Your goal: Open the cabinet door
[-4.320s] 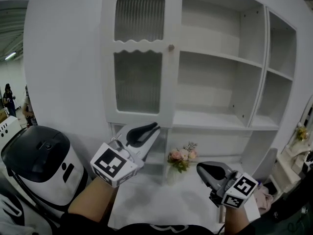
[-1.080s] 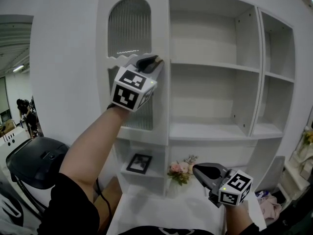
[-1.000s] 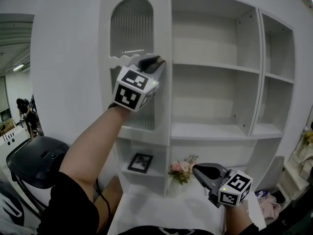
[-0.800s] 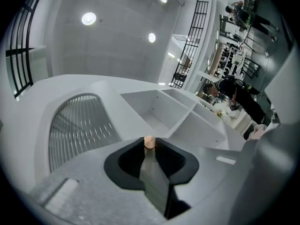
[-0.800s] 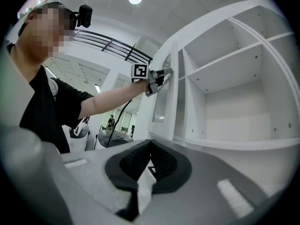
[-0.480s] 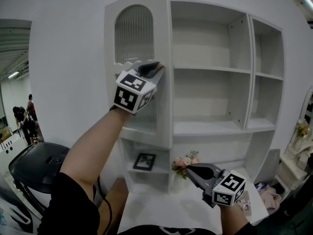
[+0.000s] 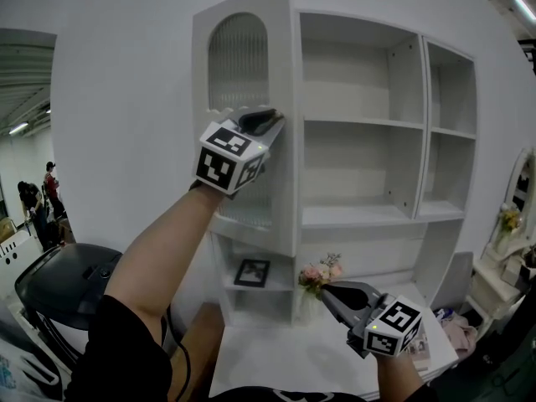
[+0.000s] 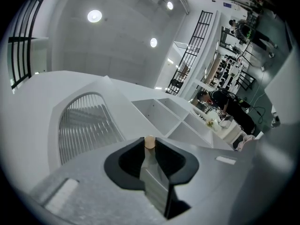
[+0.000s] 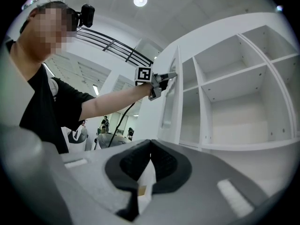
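The opening is well under way. The tall white cabinet door with the arched ribbed-glass panels (image 7: 285,182) stands swung partly out from the white open-shelved cabinet (image 7: 419,132). Its free edge is already clear of the shelves, and its hinges are on the left-hand side. From the right claw's view the door shows almost edge-on, with a gap behind it.

The left claw (image 7: 272,120) is up at the door's free edge, arm stretched out. Its jaws are nearly together, pinching the small round tan knob (image 8: 149,142) of that door. The knob sits right at the fingertips, with the dark pads pressed on either side of it.

As I read it, the pull is in hand and not finished. The next move calls for following the door's arc out and to the left, keeping the pinch firm. The knob is small and held only at the tips, so a straight tug could slip off it.

The right claw (image 7: 327,290) hangs low over the white table (image 7: 285,358), near the little bunch of pink flowers (image 7: 314,275). Its jaws are pressed together on nothing, and it touches nothing that I can see. A small dark picture frame (image 7: 251,272) sits on the low shelf under the door.
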`<state>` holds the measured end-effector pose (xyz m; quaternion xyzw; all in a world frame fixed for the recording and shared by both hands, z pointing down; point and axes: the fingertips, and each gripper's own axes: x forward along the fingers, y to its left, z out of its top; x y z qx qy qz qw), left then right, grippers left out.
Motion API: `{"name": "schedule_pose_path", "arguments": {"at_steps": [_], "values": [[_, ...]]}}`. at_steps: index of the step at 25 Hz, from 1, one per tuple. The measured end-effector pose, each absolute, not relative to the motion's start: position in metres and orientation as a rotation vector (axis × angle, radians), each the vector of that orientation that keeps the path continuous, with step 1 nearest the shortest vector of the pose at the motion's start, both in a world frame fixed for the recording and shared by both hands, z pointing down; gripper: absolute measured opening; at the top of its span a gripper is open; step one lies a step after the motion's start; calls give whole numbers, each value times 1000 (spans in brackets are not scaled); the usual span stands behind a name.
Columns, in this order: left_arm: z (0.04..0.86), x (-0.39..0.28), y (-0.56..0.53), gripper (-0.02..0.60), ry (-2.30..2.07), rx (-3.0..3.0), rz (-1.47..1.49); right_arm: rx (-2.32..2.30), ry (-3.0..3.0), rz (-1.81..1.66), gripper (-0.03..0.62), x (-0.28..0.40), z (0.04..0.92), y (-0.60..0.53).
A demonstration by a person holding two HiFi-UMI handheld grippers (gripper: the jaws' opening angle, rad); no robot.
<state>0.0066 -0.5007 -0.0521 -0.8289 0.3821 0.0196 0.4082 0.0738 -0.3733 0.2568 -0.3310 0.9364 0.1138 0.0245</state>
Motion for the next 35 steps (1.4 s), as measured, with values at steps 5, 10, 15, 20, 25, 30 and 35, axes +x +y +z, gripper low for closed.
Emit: {"name": "schedule_pose_path", "arguments": {"at_steps": [5,10,15,20,25,30,35], "values": [[-52,-6,-484,77,940,-2114,64,-1039,2892,350,-5,60,259,-358],[-51,-25,-464,78,922,-2128,86,-1028,2897,372,-5,45,255,-342],[-52,-44,-447,80,912,-2139,105,-1012,2892,383,-5,31,249,-326],[-52,-67,-429,83,899,-2146,117,-989,2905,396,-5,14,249,-308],[-53,-98,-410,87,893,-2144,140,-970,2927,382,-5,-7,256,-296],[-53,-126,-398,89,886,-2156,160,-951,2941,368,-5,-27,264,-284],[-53,-157,-390,89,861,-2170,172,-959,2932,297,-5,-36,281,-277]]}}
